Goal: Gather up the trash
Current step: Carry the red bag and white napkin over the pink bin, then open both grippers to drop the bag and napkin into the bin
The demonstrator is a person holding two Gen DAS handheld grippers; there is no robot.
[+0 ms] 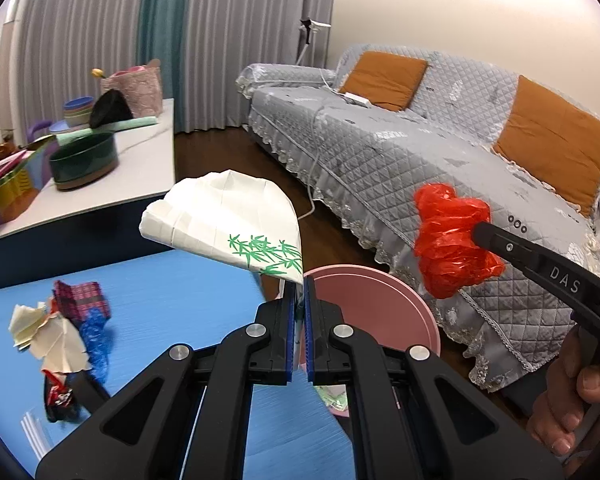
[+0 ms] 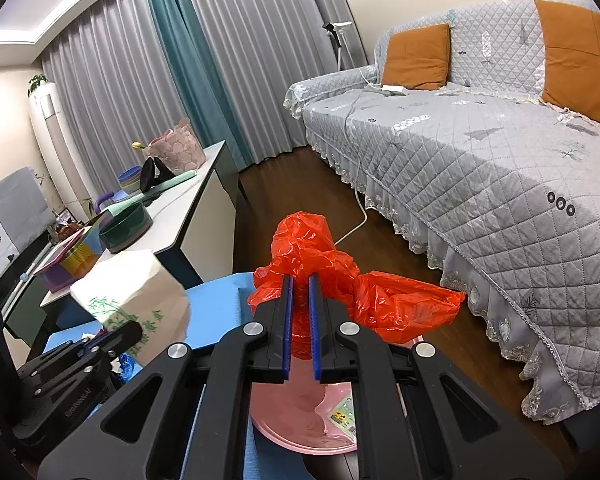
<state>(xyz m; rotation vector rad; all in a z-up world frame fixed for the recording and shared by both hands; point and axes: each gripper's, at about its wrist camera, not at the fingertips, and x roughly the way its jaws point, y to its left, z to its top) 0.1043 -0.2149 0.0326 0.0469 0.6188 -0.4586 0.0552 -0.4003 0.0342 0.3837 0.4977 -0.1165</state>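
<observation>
The left tool (image 1: 299,300) is clamped nearly shut on the lower edge of a folded white paper (image 1: 228,224) printed with green bamboo leaves; the paper fans up and away from the blue pads and hangs in the air just left of the pink bin (image 1: 380,304). The right tool (image 2: 300,300) is likewise pinched almost closed, gripping a crumpled red plastic bag (image 2: 340,280) that bulges above and to the right of its fingers, directly over the pink bin's open mouth. In the right wrist view a green-labelled scrap lies on the bin's inner wall. A person's hand (image 1: 572,412) grips the right tool's handle, to the right of the bin.

Left of the bin lies a blue mat (image 1: 172,300), and on it, well apart from the bin, sits a loose heap of remaining trash (image 1: 68,332): torn cream paper, a red-and-black checked wrapper, a blue plastic piece and a dark wrapper, all touching or overlapping.

Beyond the mat, farther left of the bin, a white counter (image 1: 148,160) carries a dark green round pan (image 1: 84,160), stacked bowls and a pink fabric basket (image 1: 134,88). Right of the bin and behind it runs a sofa (image 1: 420,152) under a grey quilted cover, with two orange cushions (image 1: 384,78) against its back. Grey and teal curtains (image 1: 160,20) close off the far wall.
</observation>
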